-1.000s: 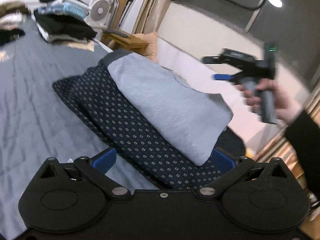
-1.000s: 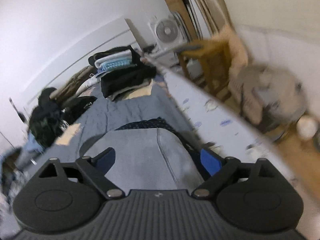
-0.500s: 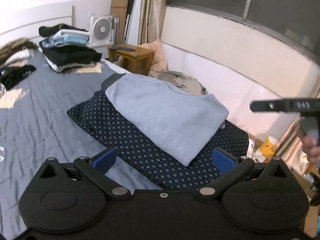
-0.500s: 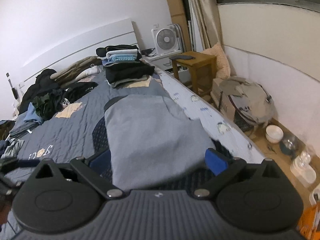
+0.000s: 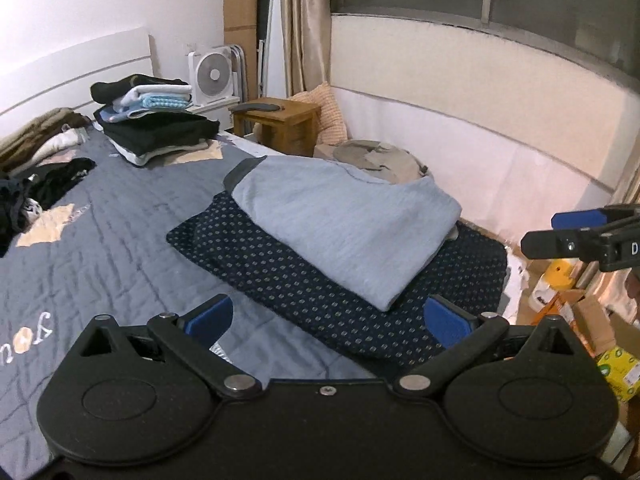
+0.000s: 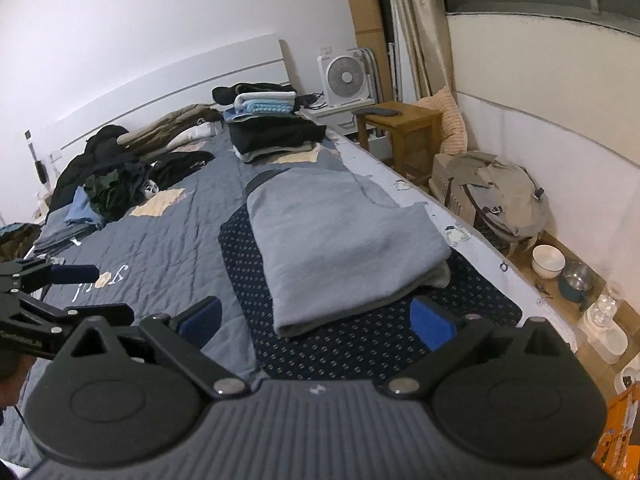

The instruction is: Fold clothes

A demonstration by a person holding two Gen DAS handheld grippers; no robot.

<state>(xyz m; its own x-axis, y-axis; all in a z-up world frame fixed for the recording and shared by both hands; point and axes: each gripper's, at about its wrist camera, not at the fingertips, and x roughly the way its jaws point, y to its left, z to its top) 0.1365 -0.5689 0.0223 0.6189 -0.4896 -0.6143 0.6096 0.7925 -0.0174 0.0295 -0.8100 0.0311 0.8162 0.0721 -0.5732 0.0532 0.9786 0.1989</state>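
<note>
while the grey sweatshirt [image 6: 340, 240] lies folded on the dotted garment [image 6: 360, 344] on the bed [image 6: 160, 240], both the left gripper [image 5: 326, 316] and right gripper [image 6: 316, 316] hover spread and empty; next seems fetching another piece.

- Right gripper [image 5: 576, 232] — cut off by the left view's right edge; its grip can't be judged there.
- Patterned cloth [image 6: 360, 340] — middle hidden under the grey garment [image 6: 340, 240].
- Left gripper [image 6: 60, 280] — cropped at the right view's left edge.

Matt grey cloth sweatshirt [image 5: 348, 220], quilted bedspread [image 5: 100, 248]
</note>
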